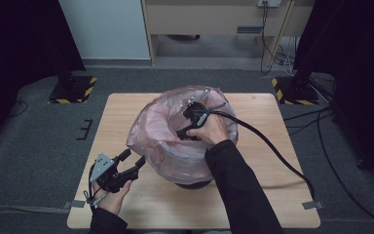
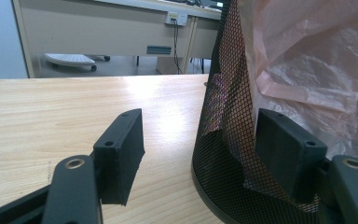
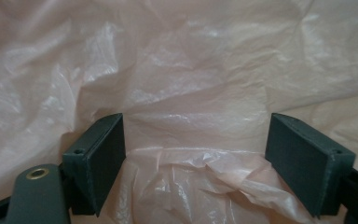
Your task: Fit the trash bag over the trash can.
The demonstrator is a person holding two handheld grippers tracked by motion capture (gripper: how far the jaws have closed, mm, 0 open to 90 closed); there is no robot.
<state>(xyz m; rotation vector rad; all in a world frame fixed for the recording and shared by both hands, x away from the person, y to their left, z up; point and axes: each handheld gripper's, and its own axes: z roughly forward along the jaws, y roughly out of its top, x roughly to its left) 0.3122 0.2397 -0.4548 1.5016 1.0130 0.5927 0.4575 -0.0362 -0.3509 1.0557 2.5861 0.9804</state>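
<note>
Two claws gaping, right claw (image 1: 187, 127) inside upright pink bag (image 1: 163, 141), left claw (image 1: 132, 161) beside mesh bin (image 2: 223, 140).

Bin (image 1: 195, 184) sits mid-table (image 1: 272, 204), bag (image 1: 165, 141) in it and draped over its rim. Right gripper (image 1: 187, 130) inside the bag. Left gripper (image 1: 132, 161) on the table's left, just beside the bin wall.

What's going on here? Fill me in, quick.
A person is lining a black mesh bin on the wooden table with a pink plastic bag. The right gripper is down inside the bag, jaws open with crumpled plastic between them but not pinched. The left gripper waits open beside the bin, low on the table, holding nothing.
</note>
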